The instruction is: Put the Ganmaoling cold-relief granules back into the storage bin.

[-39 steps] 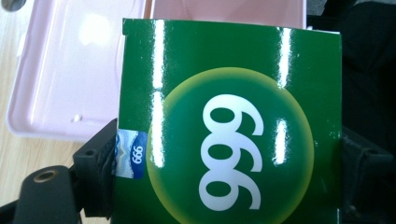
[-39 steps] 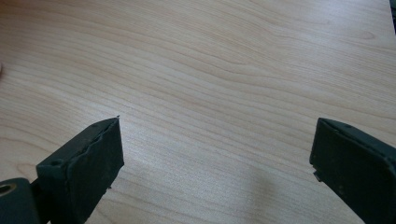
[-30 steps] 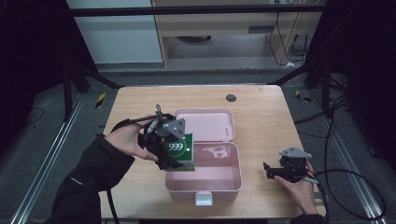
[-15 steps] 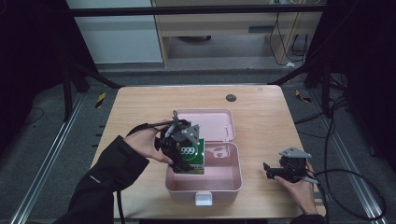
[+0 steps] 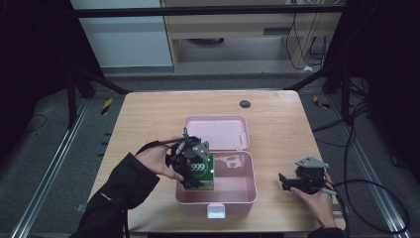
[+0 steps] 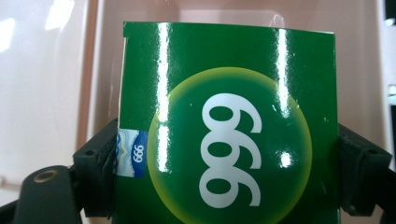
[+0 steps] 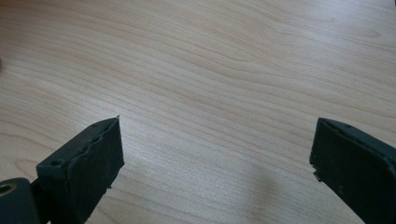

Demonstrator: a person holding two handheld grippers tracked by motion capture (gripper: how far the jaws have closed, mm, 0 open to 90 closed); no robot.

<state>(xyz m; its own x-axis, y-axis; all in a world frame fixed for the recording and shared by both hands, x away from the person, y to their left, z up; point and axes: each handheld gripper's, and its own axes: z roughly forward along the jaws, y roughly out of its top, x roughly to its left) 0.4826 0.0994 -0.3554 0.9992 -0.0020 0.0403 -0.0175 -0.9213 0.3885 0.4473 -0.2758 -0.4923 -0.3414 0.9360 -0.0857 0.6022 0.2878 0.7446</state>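
My left gripper (image 5: 194,171) is shut on a glossy green box (image 5: 202,172) printed with "999". It holds the box over the left part of the open pink case (image 5: 237,194). In the left gripper view the green box (image 6: 229,126) is clamped between both black jaws, with the case's pale pink interior (image 6: 56,84) behind it. My right gripper (image 5: 287,183) rests on the wooden table (image 5: 148,124) to the right of the case. The right gripper (image 7: 217,154) is open, its jaws wide apart over bare wood.
The case's pink lid (image 5: 216,133) lies open flat behind the tray, and a white latch (image 5: 216,211) sticks out at the front. A small dark round disc (image 5: 244,103) sits near the table's far edge. Cables trail from both grippers.
My left gripper has carried the green box to the right and down, from beside the case's left edge to over its inside. The right gripper has stayed put.
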